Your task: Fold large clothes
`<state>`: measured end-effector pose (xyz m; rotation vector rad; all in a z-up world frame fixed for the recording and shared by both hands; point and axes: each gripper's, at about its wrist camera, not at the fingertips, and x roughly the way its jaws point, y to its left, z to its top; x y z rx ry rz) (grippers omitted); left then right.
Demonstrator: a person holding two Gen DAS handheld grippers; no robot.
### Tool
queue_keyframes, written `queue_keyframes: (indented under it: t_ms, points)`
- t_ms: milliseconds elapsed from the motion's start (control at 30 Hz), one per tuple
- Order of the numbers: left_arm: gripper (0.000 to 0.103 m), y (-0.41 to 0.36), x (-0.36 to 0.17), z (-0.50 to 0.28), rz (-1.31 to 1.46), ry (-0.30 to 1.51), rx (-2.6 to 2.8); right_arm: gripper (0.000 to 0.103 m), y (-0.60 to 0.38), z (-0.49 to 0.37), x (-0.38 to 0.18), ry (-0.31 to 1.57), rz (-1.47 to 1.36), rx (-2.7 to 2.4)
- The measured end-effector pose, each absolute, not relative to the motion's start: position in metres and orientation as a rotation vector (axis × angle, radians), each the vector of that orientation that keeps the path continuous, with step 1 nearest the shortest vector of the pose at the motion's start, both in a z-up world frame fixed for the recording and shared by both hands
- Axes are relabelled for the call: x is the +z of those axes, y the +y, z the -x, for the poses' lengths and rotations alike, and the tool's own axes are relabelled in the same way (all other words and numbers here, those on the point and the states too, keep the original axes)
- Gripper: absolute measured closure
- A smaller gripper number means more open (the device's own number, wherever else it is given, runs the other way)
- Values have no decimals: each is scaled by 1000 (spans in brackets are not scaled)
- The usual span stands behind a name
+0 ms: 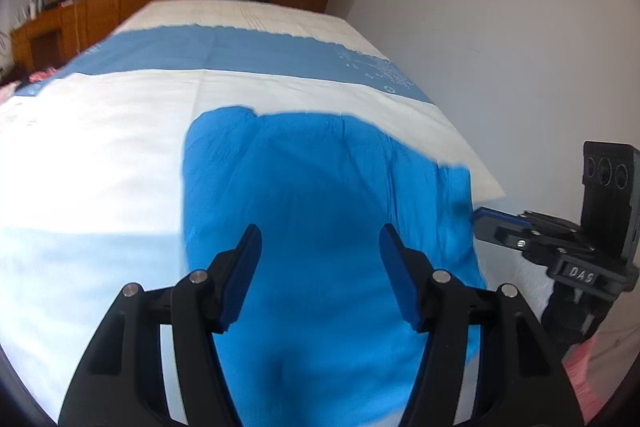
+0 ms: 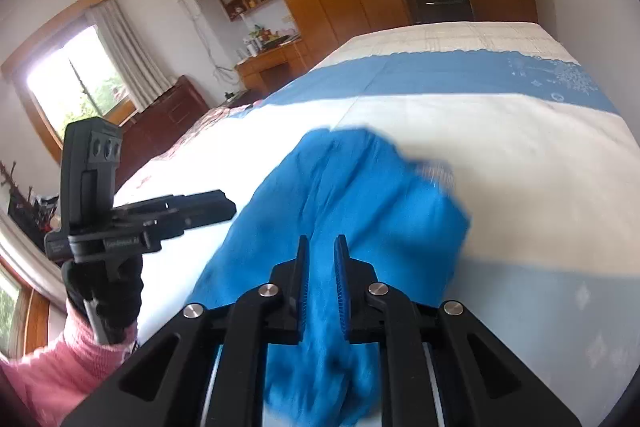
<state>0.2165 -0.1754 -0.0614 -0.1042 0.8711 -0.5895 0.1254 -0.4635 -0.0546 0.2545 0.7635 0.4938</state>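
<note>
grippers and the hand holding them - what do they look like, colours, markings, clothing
Both the left gripper and right gripper are black plastic with silver pivot pins and blue ribbed pads. The right gripper's body carries white "DAS" lettering. The left hand wears a black glove, over a pink knitted sleeve.

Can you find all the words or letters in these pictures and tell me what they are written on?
"DAS": on the black body of the right gripper, seen from the left wrist camera.
White print on the blue band of the bed cover: too blurred to read.
Lettering on the black body of the left gripper, seen from the right wrist camera: too small and blurred to read.
No other text shows.
</note>
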Motion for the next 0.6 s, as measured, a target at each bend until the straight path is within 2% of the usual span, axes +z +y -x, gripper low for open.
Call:
queue_keyframes:
  t_ms: [167,300,400,500,600]
  points:
    - [44,-202,-82,-273,81,975,-563,90,-467,-177,-72,839,-251,396]
    - [43,-212,-113,-310,104,1114,-581,100,-477,-206,-111,942,-323,370]
    - [44,-213,-118,-325,147,1169,-598,103,-487,-213,-138,986,-384,376]
    - [46,-209,-113,-327,168,1176,-590,103,-490,-212,-133,984,-407,371]
    - [47,-195,-98,-302,159,1100,-563,94,-487,-195,-109,920,-373,374]
